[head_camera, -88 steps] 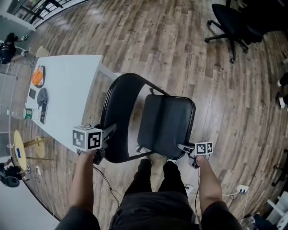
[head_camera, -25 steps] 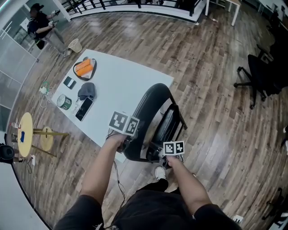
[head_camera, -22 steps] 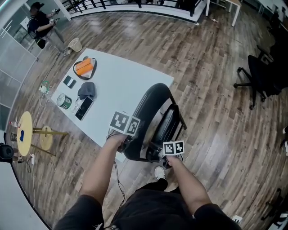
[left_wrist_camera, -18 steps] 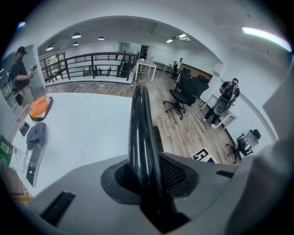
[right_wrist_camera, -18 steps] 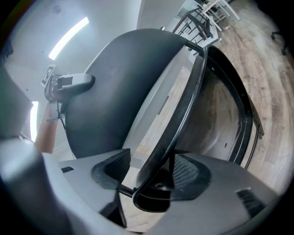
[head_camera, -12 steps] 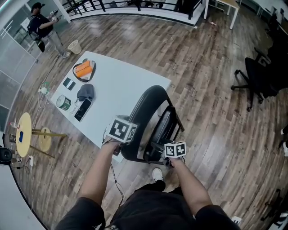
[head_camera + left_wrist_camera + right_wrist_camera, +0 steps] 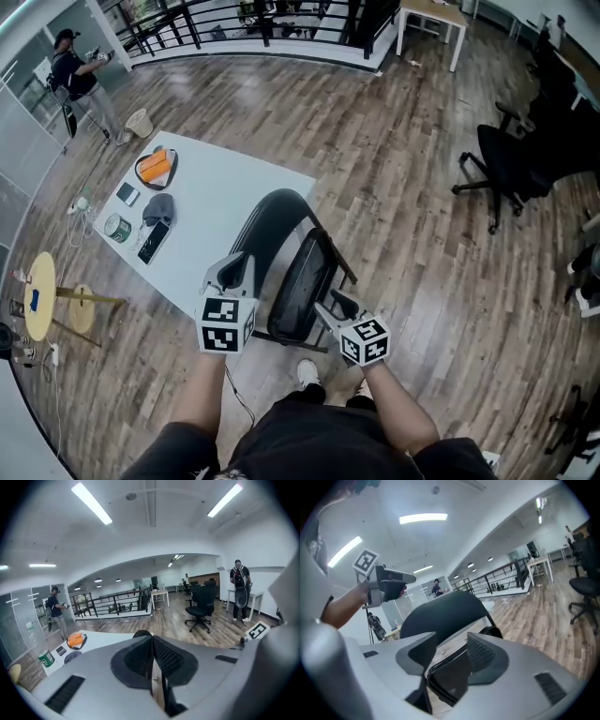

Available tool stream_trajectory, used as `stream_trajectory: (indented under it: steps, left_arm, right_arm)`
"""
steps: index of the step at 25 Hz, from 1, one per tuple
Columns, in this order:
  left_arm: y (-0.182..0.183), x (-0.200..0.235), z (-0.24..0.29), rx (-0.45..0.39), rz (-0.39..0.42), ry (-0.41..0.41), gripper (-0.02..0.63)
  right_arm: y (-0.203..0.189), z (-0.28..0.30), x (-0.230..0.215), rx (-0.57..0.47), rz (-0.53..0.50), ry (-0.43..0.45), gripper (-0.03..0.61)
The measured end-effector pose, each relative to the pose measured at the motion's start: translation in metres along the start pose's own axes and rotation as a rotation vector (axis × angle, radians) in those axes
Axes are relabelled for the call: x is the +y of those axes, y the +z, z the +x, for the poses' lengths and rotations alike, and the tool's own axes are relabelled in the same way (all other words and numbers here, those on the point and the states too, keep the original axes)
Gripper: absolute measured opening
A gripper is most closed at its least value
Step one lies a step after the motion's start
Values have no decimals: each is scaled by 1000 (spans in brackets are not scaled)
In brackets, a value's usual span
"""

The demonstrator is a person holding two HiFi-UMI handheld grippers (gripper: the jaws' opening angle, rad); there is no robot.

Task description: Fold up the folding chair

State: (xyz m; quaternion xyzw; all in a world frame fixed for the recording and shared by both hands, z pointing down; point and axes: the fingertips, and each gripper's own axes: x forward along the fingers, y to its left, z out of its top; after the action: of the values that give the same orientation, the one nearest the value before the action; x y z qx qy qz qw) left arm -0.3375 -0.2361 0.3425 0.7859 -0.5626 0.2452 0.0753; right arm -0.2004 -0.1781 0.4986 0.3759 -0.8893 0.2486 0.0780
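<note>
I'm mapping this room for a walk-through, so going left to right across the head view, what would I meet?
Round yellow side table → green can → folding chair → black office chair.

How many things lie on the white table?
5, all at its left end: tray with something orange, dark card, grey cloth, green can, phone. None seems hidden.

Bright, even indoor light from ceiling strips (image 7: 91,503). Faint sheen on wood floor (image 7: 412,187); shadows weak. Heavy fisheye bending at edges, dark corners in gripper views. Close up, folding chair (image 7: 440,609) slightly soft.
</note>
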Motion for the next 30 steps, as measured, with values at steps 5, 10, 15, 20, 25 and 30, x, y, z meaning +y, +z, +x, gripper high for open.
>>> stream_trajectory:
  steps: [5, 10, 15, 20, 25, 30]
  left_arm:
    - [8, -94, -30, -152, -80, -86, 5]
    - [6, -198, -63, -316, -245, -212, 5]
    - [9, -267, -81, -377, -230, -288, 5]
    - [4, -295, -101, -378, -218, -358, 5]
    - [-4, -294, -135, -415, -149, -417, 5]
    - [-27, -271, -179, -415, -207, -476, 5]
  right_arm:
    - [50, -110, -4, -164, -171, -86, 24]
    - [67, -222, -20, -280, -361, -259, 14]
    - [63, -300, -36, -324, -384, -408, 14]
    - [54, -345, -24, -402, -317, -488, 14]
    - [43, -371, 19, -477, -310, -628, 14]
    - [16, -386, 78, -503, -284, -736, 14]
